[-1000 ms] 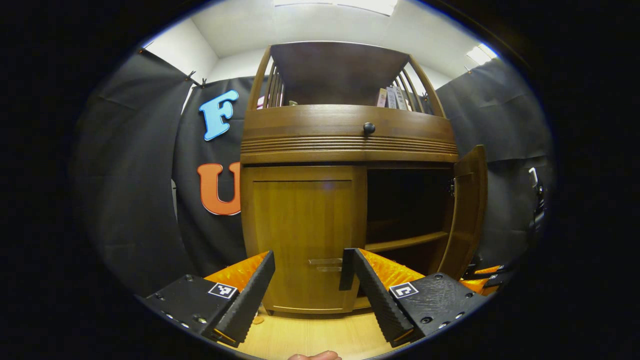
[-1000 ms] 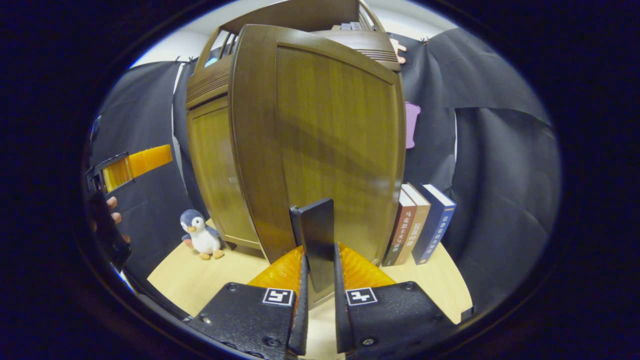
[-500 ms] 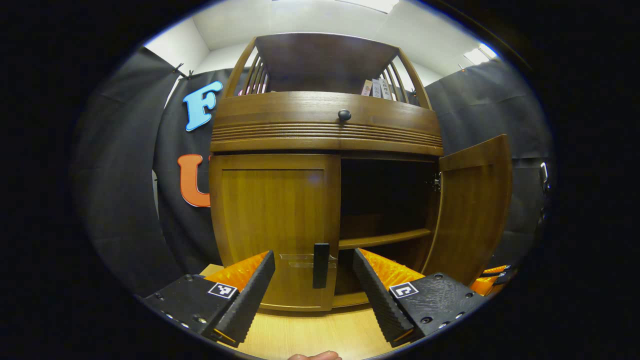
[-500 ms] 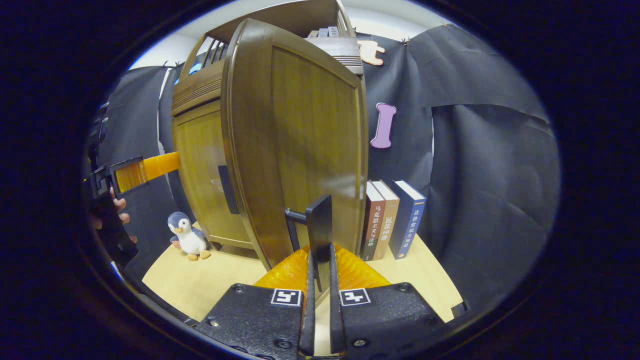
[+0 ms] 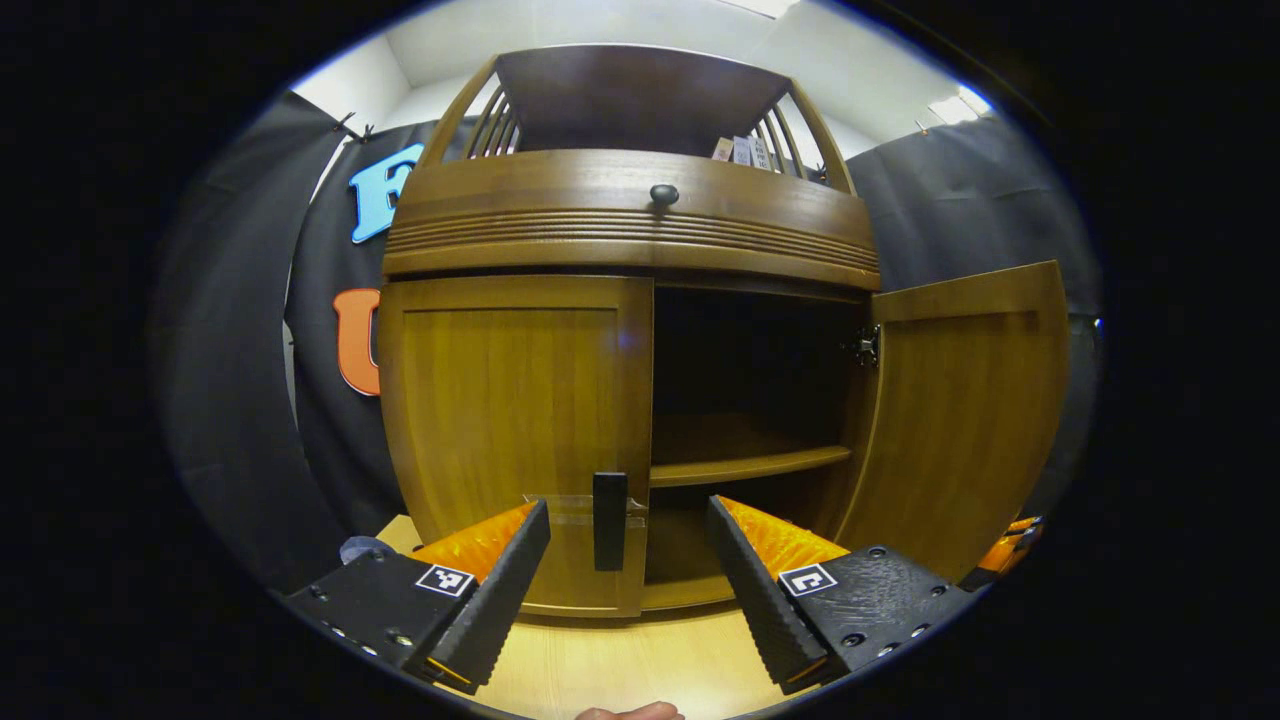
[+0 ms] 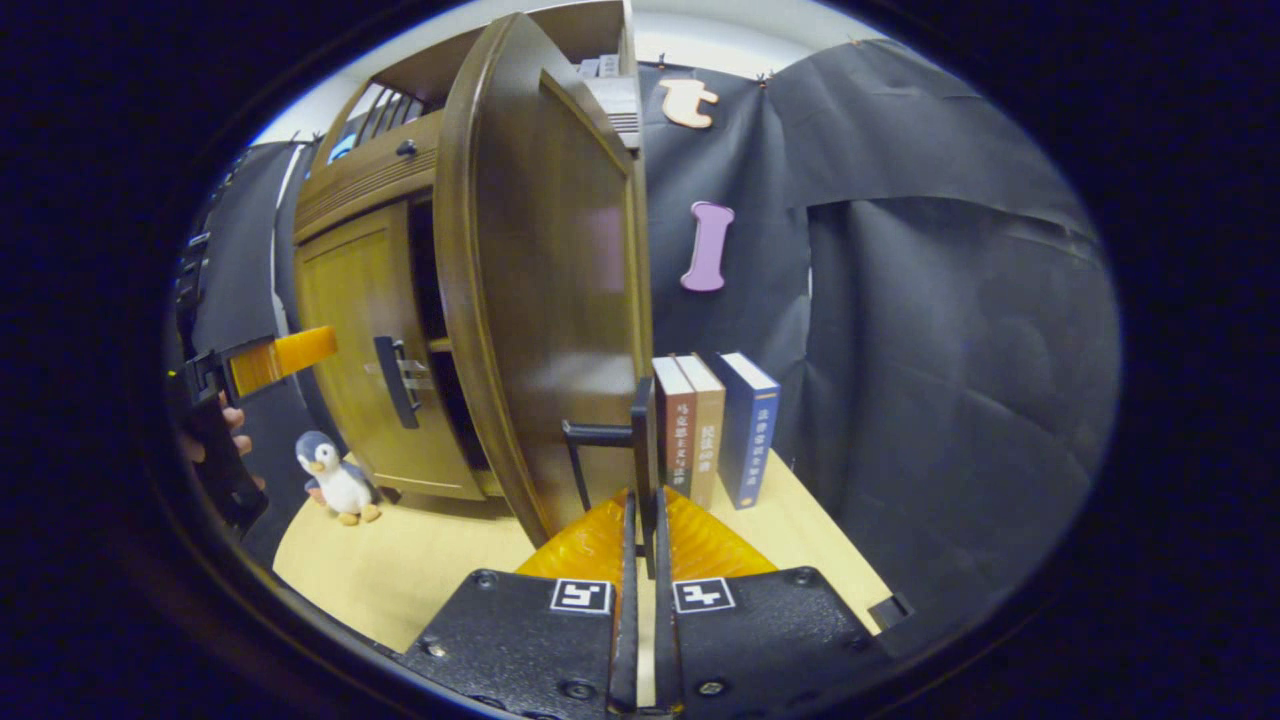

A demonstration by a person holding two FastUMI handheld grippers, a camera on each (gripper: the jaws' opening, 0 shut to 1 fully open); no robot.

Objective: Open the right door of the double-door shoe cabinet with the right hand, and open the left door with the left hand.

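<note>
The wooden shoe cabinet (image 5: 630,215) stands close in front. Its left door (image 5: 515,400) is closed, and the dark vertical handle (image 5: 609,520) sits just ahead of my left gripper (image 5: 628,590), which is open with nothing between its fingers. The right door (image 5: 960,400) is swung wide, baring the dark shelves (image 5: 750,465). In the right gripper view, my right gripper (image 6: 643,530) is shut on the right door's handle (image 6: 645,440), with the right door (image 6: 550,280) seen nearly edge-on. The left gripper (image 6: 270,355) and a hand (image 6: 215,430) show at the far left.
A penguin toy (image 6: 335,480) stands on the pale floor by the cabinet's left corner. Three books (image 6: 710,425) stand upright against the wall just behind the open right door. A drawer with a round knob (image 5: 663,193) runs above the doors.
The right door has swung further open with my right gripper on its handle. My left gripper has moved closer to the left door, so its handle now lies between the finger lines.
</note>
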